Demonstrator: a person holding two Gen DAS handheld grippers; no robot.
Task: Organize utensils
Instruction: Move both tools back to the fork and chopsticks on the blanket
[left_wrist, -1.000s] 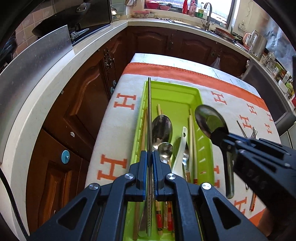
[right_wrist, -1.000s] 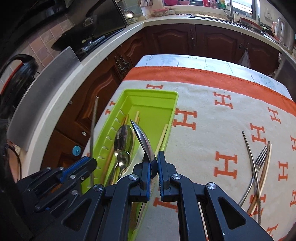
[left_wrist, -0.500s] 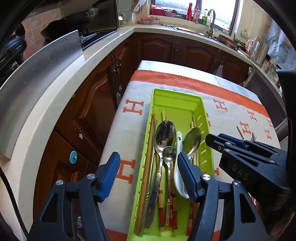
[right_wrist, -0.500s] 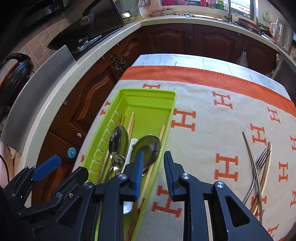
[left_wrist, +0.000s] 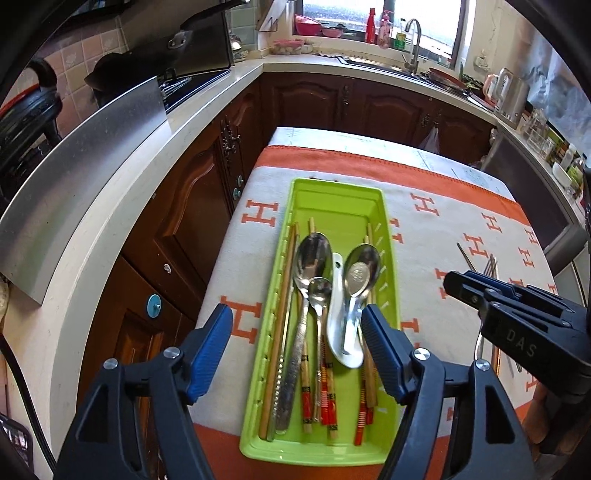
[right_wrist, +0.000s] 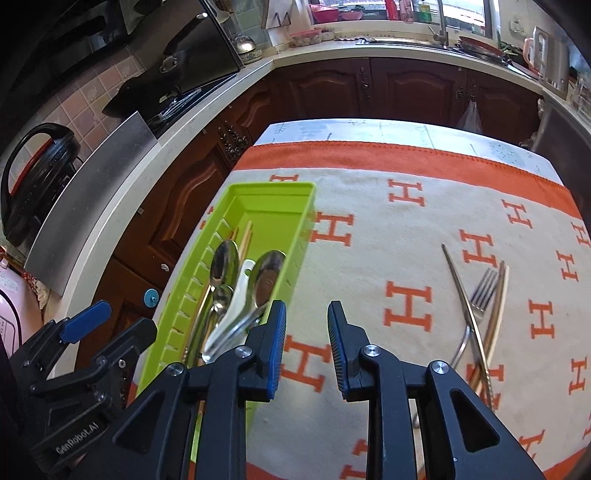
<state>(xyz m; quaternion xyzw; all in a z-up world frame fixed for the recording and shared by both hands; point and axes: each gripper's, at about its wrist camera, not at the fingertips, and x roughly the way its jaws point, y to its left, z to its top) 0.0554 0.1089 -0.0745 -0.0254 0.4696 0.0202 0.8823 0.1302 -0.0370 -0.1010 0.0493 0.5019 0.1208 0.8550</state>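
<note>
Green tray (left_wrist: 384, 225) now holds the knife (left_wrist: 286, 391) and spoon (left_wrist: 360, 275) I dropped; left tongs (left_wrist: 295, 325) wide, right tongs (right_wrist: 306, 323) narrowly parted, both empty. Fork (right_wrist: 480, 295) waits at 3 o'clock on tabletop.

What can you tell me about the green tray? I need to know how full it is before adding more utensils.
The long lime-green plastic tray is a shallow rectangle with ribbed side walls, lying lengthwise on the white cloth with orange H marks, near its left edge. It holds two large metal spoons, a smaller one, a white ceramic spoon, wooden chopsticks with red ends and a metal one, crowded in the near part; the far end is bare. No fingers touch it.
</note>
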